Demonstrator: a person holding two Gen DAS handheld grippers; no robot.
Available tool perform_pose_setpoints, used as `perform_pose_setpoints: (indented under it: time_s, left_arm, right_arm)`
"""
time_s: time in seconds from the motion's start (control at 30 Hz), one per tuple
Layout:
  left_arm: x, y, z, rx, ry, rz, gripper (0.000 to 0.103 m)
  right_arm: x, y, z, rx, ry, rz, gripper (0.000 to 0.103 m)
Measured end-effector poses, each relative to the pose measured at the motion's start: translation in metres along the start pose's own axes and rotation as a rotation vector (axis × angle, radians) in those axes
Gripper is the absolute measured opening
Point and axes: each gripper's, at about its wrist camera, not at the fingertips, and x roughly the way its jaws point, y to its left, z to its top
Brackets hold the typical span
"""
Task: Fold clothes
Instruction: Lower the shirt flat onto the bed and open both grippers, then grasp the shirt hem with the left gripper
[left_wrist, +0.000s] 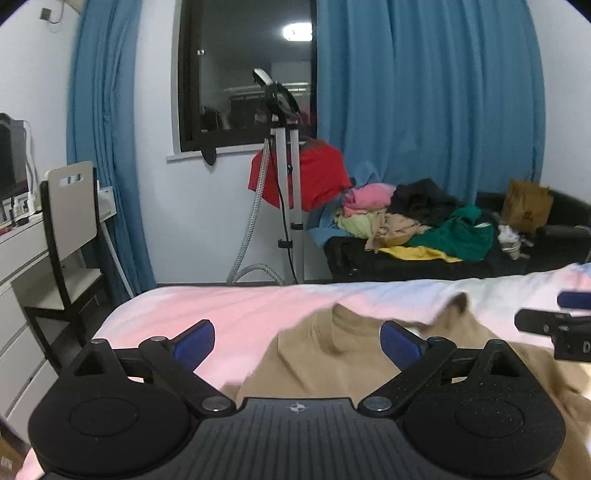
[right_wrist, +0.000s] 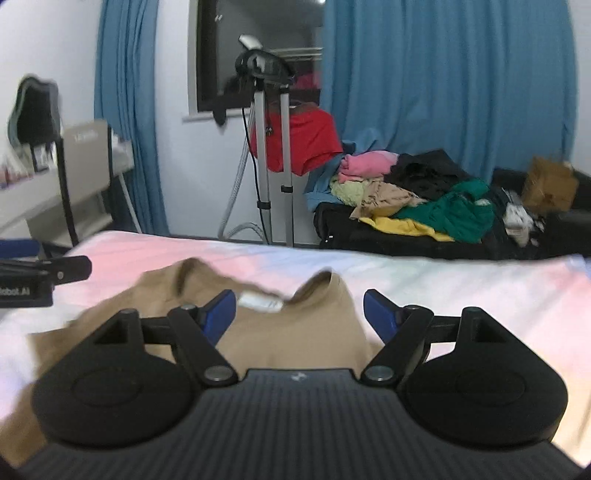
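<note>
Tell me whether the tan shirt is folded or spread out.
Spread out, unfolded: the tan shirt lies loosely on the bed, collar and label showing, somewhat rumpled.

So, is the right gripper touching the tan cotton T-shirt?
Cannot tell: right wrist view shows open right gripper over tan cotton T-shirt, no clear contact or gap.

Right hand-held gripper (right_wrist: 299, 314) spread wide above tan shirt (right_wrist: 295, 332) (blurred), on pink bedsheet (right_wrist: 461, 280).
</note>
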Motion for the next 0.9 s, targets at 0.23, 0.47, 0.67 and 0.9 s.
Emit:
perform_pose_setpoints:
  time_s: [0.23, 0.47, 0.67, 0.9]
  left_arm:
    - [-0.158, -0.023, -0.042, 0.035, -0.079, 0.018, 0.1]
    - [-0.251, -0.044, -0.101, 0.115, -0.155, 0.001, 0.102]
    - [-0.237, -0.03, -0.12, 0.013, -0.054, -0.033, 0.102]
    - [-0.153, 0.03, -0.123, -0.299, 0.088, -0.081, 0.099]
  right_arm:
    - [-0.134, 0.014, -0.049, 0.041, -0.098, 0.017, 0.078]
    - [-0.206, 0.012, -0.088, 0.135, -0.132, 0.062, 0.078]
    - [-0.208, 0.008, -0.109, 0.146, -0.105, 0.059, 0.078]
    - [-0.181, 0.0, -0.12, 0.233, -0.024, 0.098, 0.078]
